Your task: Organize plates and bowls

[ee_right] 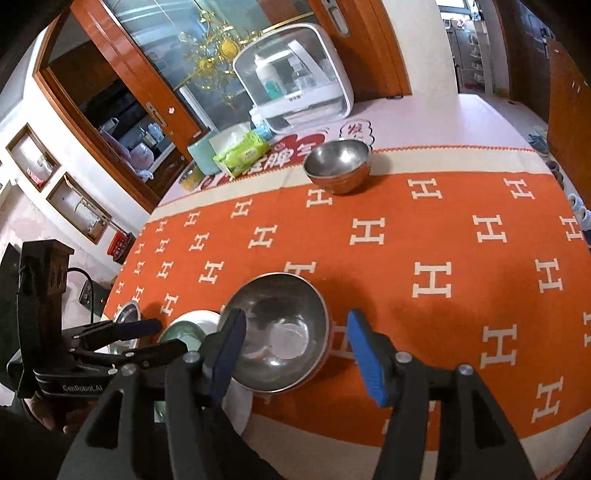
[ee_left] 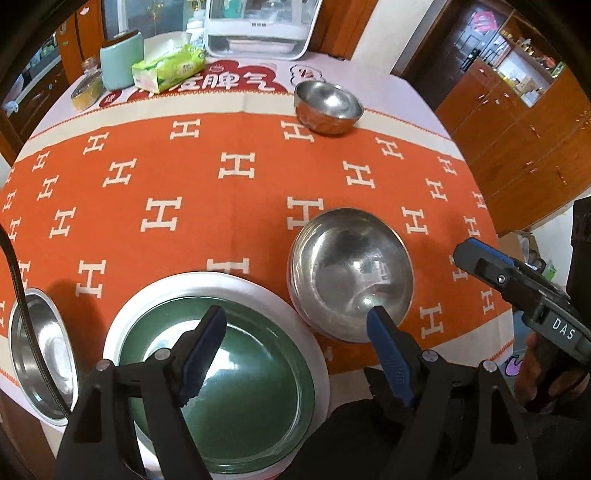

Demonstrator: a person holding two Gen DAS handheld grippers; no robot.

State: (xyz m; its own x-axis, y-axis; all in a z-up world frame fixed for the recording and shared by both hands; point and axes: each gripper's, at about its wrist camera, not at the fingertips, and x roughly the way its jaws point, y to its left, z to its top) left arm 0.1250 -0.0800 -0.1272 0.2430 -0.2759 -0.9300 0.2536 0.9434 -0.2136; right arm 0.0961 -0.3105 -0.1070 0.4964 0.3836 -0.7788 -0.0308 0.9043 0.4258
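A white-rimmed green plate (ee_left: 221,373) lies at the near edge of the table; it also shows in the right wrist view (ee_right: 184,332). My left gripper (ee_left: 297,332) is open and empty above the plate's right rim. A steel bowl (ee_left: 351,277) stands right of the plate, also in the right wrist view (ee_right: 280,332). My right gripper (ee_right: 295,343) is open and empty just over that bowl's near right side. A second steel bowl (ee_left: 327,107) stands at the far side, also in the right wrist view (ee_right: 338,166). A third steel bowl (ee_left: 40,354) lies at the near left edge.
The table has an orange cloth (ee_left: 221,184) with white H marks. At the back stand a white appliance (ee_left: 258,26), a green tissue pack (ee_left: 168,68), a mint canister (ee_left: 120,61) and a jar (ee_left: 86,90). Wooden cabinets (ee_left: 524,122) stand to the right.
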